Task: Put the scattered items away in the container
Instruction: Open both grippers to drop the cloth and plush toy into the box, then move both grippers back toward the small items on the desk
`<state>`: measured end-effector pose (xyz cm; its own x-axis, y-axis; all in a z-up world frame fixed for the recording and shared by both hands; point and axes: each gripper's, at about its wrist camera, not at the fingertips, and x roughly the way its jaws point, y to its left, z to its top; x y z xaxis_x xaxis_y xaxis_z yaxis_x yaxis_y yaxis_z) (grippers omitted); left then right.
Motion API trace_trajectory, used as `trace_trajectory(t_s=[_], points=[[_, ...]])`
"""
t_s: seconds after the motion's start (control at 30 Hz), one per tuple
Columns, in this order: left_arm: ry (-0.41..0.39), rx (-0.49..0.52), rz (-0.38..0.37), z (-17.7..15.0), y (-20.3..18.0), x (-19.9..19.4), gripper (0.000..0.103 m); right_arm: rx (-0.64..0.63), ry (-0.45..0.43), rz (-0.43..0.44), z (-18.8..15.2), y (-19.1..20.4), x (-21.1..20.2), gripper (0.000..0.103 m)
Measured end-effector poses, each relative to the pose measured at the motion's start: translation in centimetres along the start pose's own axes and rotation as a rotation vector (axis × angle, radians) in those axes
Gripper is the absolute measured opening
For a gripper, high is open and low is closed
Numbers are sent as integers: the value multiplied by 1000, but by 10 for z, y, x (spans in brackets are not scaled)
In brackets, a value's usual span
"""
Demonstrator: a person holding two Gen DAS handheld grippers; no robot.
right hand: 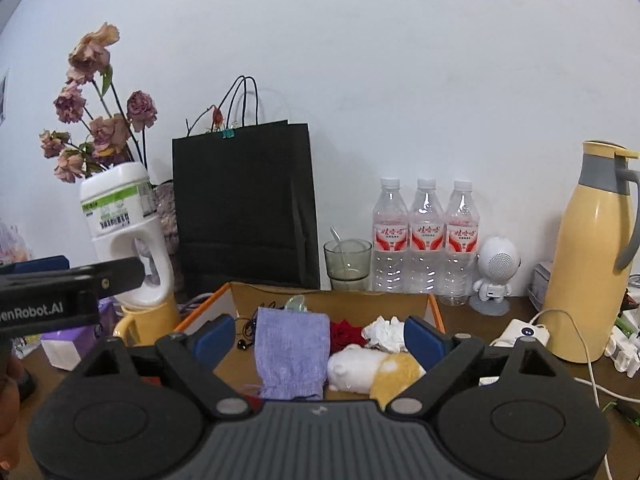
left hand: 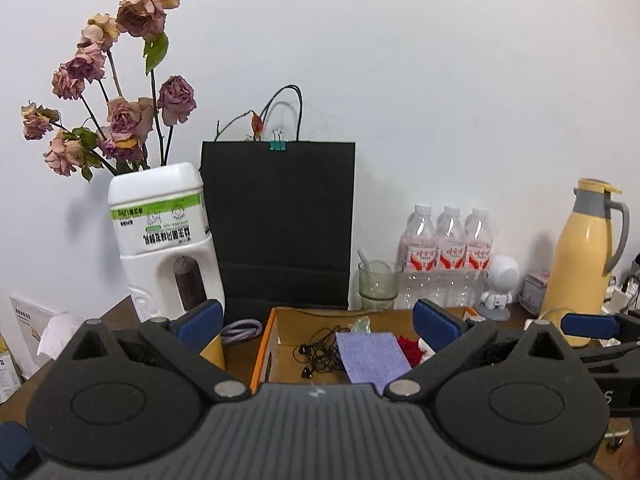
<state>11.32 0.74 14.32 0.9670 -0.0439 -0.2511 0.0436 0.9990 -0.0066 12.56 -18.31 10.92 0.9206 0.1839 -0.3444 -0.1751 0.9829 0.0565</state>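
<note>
An open cardboard box with orange edges (left hand: 265,344) (right hand: 435,312) sits on the table before both grippers. Inside lie a purple cloth (left hand: 372,356) (right hand: 292,352), black earphones (left hand: 320,352) (right hand: 244,342), a red flower (left hand: 410,348) (right hand: 345,332), crumpled white tissue (right hand: 385,332) and a white-and-yellow plush toy (right hand: 372,368). My left gripper (left hand: 318,324) is open and empty above the box's near side. My right gripper (right hand: 318,338) is open and empty over the box. The left gripper's body shows at the left of the right wrist view (right hand: 60,292).
Behind the box stand a black paper bag (left hand: 278,220), a white jug with dried roses (left hand: 164,236), a glass with a spoon (right hand: 347,260), three water bottles (right hand: 424,236), a small white robot figure (right hand: 496,272) and a yellow thermos (right hand: 592,256). A yellow mug (right hand: 148,320) is left of the box.
</note>
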Motion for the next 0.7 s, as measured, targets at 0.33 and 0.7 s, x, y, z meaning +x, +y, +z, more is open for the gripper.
trace_trajectory(t_s=[0.33,0.7], points=[[70,37,28,-57,-1,-68,103,-102,-29,-34,-50,9,-66,91],[160,45,-28,-142,31,-150,103,-203,80,-43,-150,7,-157,92]])
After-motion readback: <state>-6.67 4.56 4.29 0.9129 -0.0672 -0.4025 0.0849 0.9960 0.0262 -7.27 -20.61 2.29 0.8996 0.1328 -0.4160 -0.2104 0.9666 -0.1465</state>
